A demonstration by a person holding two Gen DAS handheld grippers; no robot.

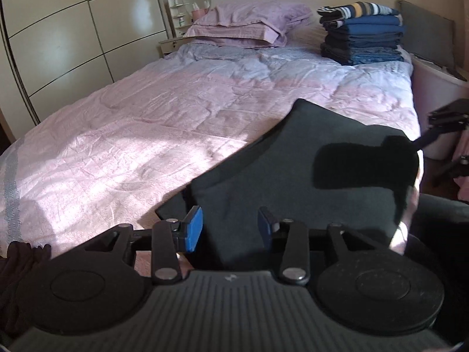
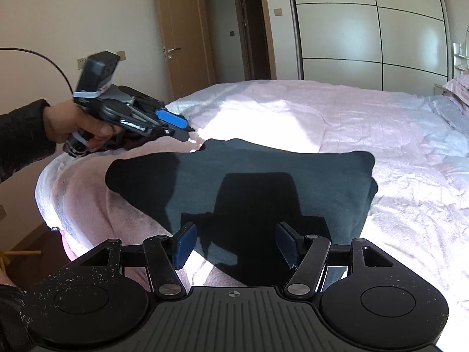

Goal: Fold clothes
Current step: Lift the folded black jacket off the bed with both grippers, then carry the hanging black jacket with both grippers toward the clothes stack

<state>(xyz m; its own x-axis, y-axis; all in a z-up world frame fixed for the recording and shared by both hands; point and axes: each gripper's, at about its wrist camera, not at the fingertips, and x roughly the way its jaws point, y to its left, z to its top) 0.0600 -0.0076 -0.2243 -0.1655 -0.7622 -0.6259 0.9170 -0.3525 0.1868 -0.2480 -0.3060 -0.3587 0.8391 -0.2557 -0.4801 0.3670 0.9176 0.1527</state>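
Observation:
A dark teal garment point(image 1: 293, 176) lies folded flat near the corner of the pink-quilted bed point(image 1: 146, 135). My left gripper point(image 1: 230, 227) hovers over its near edge, open, its blue pads point(image 1: 193, 228) apart with only cloth lying below them. In the right wrist view the same garment point(image 2: 263, 161) spreads ahead of my right gripper point(image 2: 236, 243), also open, with nothing pinched. A hand in a dark sleeve holds my left gripper point(image 2: 176, 123) over the garment's far left corner. Shadows of the grippers fall across the cloth.
A tall stack of folded blue and striped clothes point(image 1: 362, 32) stands at the head of the bed beside lilac pillows point(image 1: 249, 23). A white cabinet point(image 1: 433, 88) and black equipment point(image 1: 445, 114) flank the bed's right side. Wardrobe doors point(image 2: 366, 29) and a wooden door point(image 2: 181, 29) lie beyond.

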